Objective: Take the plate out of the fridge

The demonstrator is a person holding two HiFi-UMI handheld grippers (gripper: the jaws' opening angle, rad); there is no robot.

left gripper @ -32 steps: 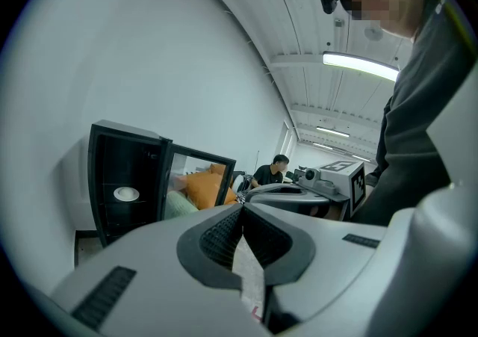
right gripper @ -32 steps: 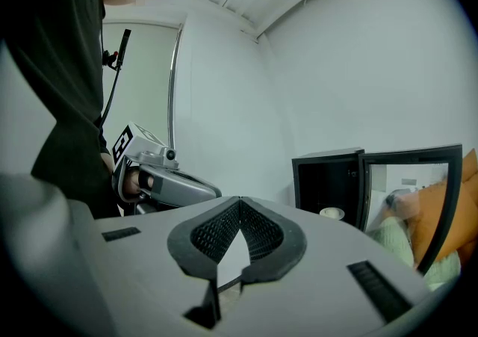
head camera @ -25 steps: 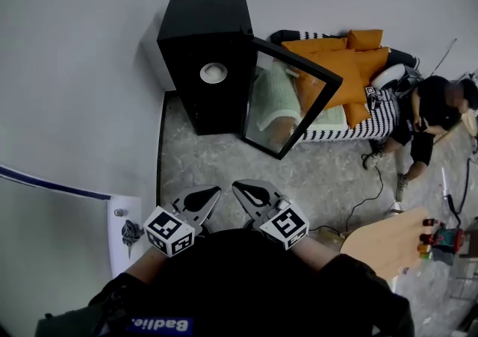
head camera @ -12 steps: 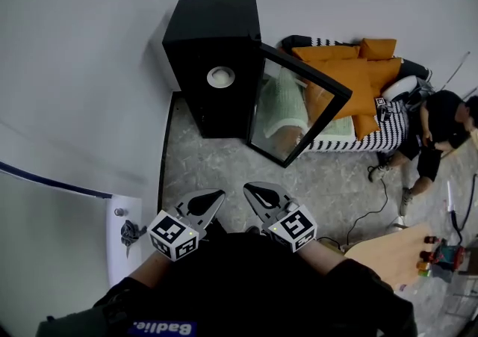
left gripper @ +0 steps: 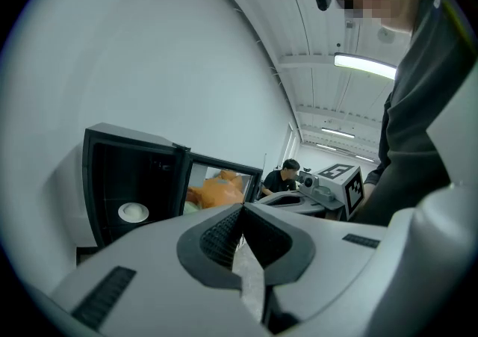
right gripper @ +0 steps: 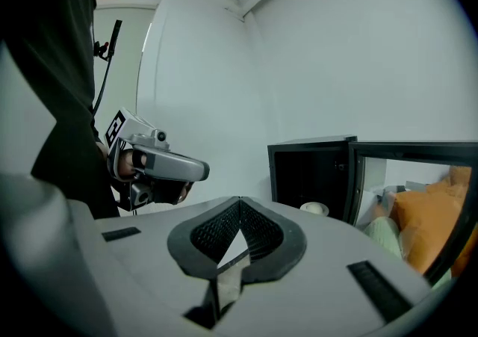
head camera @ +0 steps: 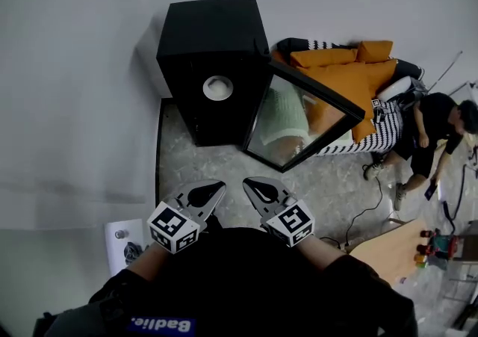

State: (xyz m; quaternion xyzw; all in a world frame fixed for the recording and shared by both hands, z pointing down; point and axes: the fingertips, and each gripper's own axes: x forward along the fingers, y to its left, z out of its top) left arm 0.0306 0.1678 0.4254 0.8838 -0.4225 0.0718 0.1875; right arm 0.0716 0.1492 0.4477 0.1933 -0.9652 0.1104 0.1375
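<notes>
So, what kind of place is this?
Probably a lab or studio room rather than a kitchen: a small black fridge stands open on the floor, near orange cushions and another person.

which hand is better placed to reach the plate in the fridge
Probably left. The left gripper sits more squarely before the fridge opening and plate; the open door stands ahead of the right gripper. Both jaws are shut.

The speckled grey floor (head camera: 213, 167) carries the open black fridge (head camera: 213, 51), well ahead of the fingertips of the left gripper (head camera: 219, 186) and right gripper (head camera: 247, 181). It also carries a striped bed (head camera: 370, 134) off to their right. The white plate (head camera: 217, 88) rests inside the fridge.
</notes>
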